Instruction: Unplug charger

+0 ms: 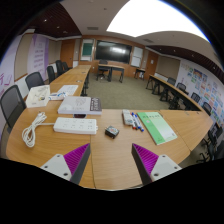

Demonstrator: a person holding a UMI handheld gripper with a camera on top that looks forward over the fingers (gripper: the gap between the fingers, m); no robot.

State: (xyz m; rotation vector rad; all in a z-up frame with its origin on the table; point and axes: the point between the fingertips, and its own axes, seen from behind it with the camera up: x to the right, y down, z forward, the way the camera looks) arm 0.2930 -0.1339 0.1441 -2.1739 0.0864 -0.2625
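Note:
A white power strip [75,125] lies on the wooden table [110,160], ahead and left of my fingers. Its white cable [33,129] lies coiled to its left. A small dark charger-like object [111,130] sits just right of the strip; whether it is plugged in is not clear. My gripper [112,158] is open and empty above the table, its magenta pads [152,160] wide apart, with bare tabletop between them.
A green booklet [156,125] and some pens [131,120] lie right of the strip. A grey box [76,104] and white papers [40,96] sit behind it. Black chairs [12,103] and long tables [170,90] line a meeting room with a dark screen [110,50].

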